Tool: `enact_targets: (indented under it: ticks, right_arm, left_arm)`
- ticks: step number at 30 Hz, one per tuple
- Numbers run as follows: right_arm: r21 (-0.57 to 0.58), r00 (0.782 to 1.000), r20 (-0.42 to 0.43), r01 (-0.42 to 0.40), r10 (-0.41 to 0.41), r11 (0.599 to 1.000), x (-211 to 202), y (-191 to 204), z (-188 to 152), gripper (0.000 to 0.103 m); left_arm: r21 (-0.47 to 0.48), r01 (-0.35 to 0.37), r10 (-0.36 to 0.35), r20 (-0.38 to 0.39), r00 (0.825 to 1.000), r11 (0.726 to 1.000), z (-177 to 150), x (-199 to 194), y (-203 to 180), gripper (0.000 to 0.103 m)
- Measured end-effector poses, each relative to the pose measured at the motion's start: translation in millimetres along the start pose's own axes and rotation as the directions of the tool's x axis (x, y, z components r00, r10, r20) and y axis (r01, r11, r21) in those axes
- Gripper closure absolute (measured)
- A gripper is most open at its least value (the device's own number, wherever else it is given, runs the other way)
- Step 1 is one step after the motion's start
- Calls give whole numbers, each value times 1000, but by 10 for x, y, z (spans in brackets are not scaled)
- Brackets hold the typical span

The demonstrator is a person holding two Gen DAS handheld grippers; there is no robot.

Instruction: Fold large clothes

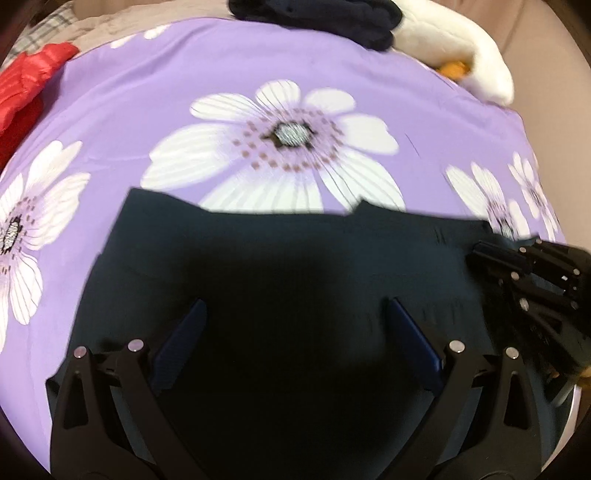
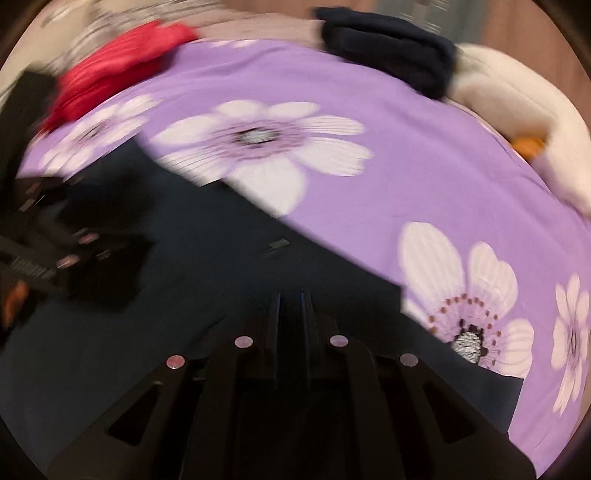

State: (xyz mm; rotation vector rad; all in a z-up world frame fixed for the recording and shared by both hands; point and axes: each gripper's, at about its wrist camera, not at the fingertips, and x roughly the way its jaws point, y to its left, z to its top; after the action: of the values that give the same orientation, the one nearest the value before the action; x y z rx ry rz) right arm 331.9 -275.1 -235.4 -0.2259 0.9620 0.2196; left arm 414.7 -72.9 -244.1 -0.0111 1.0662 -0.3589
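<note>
A dark navy garment [image 1: 280,258] lies flat on the purple flowered bedsheet [image 1: 192,81], its far edge straight across the left wrist view. My left gripper [image 1: 295,306] is open wide just above the garment, with nothing between its blue pads. My right gripper [image 2: 291,299] has its fingers close together over the same garment [image 2: 207,251]; the view is blurred and I cannot tell whether cloth is pinched. It also shows at the garment's right edge in the left wrist view [image 1: 480,247]. The left gripper [image 2: 55,236] shows at the left of the right wrist view.
A red garment [image 1: 26,85] lies at the far left of the bed. A folded dark navy garment [image 1: 317,18] sits at the far edge, beside a white plush toy [image 1: 461,48] with an orange part. The flowered sheet [image 2: 406,155] stretches beyond the garment.
</note>
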Motion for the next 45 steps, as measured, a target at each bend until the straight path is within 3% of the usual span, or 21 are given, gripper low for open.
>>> enact_targets:
  ticks: [3,7,9,12,15,18,21,25,26,30,35,40,43,45]
  right_arm:
    - [139,999,-13,49,-48,989,83,-281,32,94]
    - [249,991,53,109,-127,962,-289,-588,-111,89]
    - [277,990,66,104,-127,955,-487,-724,-219,72]
    - [266,996,82,18,-41,964,-774,-814,-437,58]
    - [225,1000,19,-21,17,974,-754,-732,-643,57]
    - [179,994,-106,33,-14,983,-507,-678,-915,57]
    - [241,998,-55,30,-17,970,-584,-775,-1043,57]
    - [326,983,-92,180,-158,928,-778,-998,-1199,57]
    - [347,983,-87,185,-164,920,-851,-1041,-1220,57]
    - [401,973,-28,220,-228,889,-1297,-1084,-1427,57]
    - [406,980,106,111,-167,907,-1791,-730,-1642,51]
    - [336,984,167,8,-68,942,-1776,28,-1724,50]
    - [302,981,193,-41,-19,952,-1652,491,-1679,50]
    - [270,979,200,-32,-23,962,-1577,726,-1663,50]
  left_arm:
    - [-14,-32,32,-2,999,999,92,-5,61,4]
    - [-4,-146,146,44,988,989,127,-222,262,4]
    - [-19,-117,118,55,992,993,87,-365,401,4]
    - [-10,-1,1,53,999,1000,-63,-545,545,4]
    - [40,4,-5,7,1000,999,-257,-486,576,4]
    - [66,-48,51,-47,998,997,-423,-329,633,4]
    - [51,-87,89,-39,995,995,-485,-391,760,4]
    - [-79,-103,99,-61,993,992,-594,-543,1125,2]
    - [-107,-129,123,-56,991,986,-642,-631,1229,3]
    - [-140,-111,112,0,994,984,-876,-1022,1367,3]
    - [-76,-55,62,90,994,996,-1209,-1471,996,3]
    - [20,-19,17,125,992,1000,-1503,-1529,246,3]
    - [73,-57,47,137,989,996,-1658,-1379,-163,3]
    - [97,-98,83,153,985,990,-1766,-1272,-351,3]
